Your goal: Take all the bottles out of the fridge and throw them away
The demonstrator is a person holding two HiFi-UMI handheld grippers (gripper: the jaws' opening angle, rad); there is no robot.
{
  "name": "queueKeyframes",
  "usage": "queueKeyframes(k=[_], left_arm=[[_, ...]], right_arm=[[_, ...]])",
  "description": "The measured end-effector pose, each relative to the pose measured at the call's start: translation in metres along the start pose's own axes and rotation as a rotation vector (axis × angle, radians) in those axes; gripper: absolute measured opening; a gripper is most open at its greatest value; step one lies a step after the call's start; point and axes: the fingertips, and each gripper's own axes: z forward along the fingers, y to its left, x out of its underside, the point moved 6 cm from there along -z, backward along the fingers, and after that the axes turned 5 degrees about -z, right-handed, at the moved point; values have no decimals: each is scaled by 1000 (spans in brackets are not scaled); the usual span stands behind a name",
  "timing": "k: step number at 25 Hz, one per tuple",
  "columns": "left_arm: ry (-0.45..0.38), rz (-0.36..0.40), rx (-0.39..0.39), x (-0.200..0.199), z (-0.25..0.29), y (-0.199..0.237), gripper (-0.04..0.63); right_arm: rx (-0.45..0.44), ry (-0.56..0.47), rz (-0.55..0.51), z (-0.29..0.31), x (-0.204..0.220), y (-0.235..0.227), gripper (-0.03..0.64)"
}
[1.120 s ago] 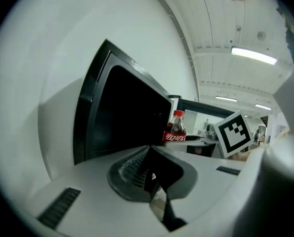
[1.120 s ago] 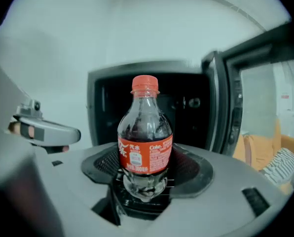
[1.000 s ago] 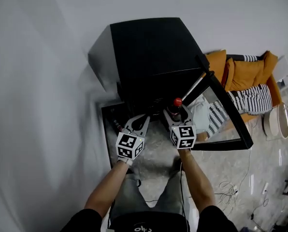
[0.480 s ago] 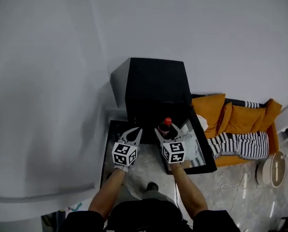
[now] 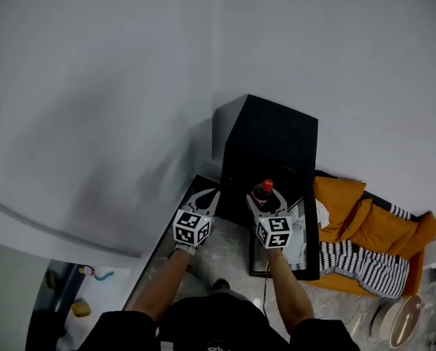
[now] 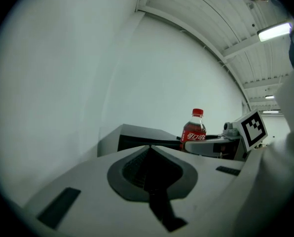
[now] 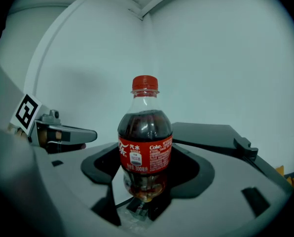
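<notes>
The right gripper has its two fingers clamped on the sides of a small clear plastic bottle of dark cola with a red cap and a red label. The bottle stands straight up and is held in the air, just in front of the small black box-shaped fridge by the white wall. The left gripper hangs just to the left of it, fingers together, with nothing in them. The fridge's black-framed glass door is swung open on the right, near an orange sofa. So one bottle looks to be out of the fridge, but it is not thrown away yet, and I see no bin anywhere. I cannot see inside the fridge from here, so I cannot tell if more bottles are waiting in there.
</notes>
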Motion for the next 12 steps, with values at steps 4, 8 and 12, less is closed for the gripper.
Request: queueKeyframes(k=[4, 8, 12], left_arm=[[-4, -3, -56, -1, -23, 18, 2], [-9, -15, -97, 1, -39, 31, 2], [-12, -33, -121, 4, -55, 48, 2]], right_arm=[[-63, -19, -8, 13, -11, 22, 308], [-116, -24, -19, 25, -16, 45, 308], [-146, -13, -17, 38, -15, 66, 308]])
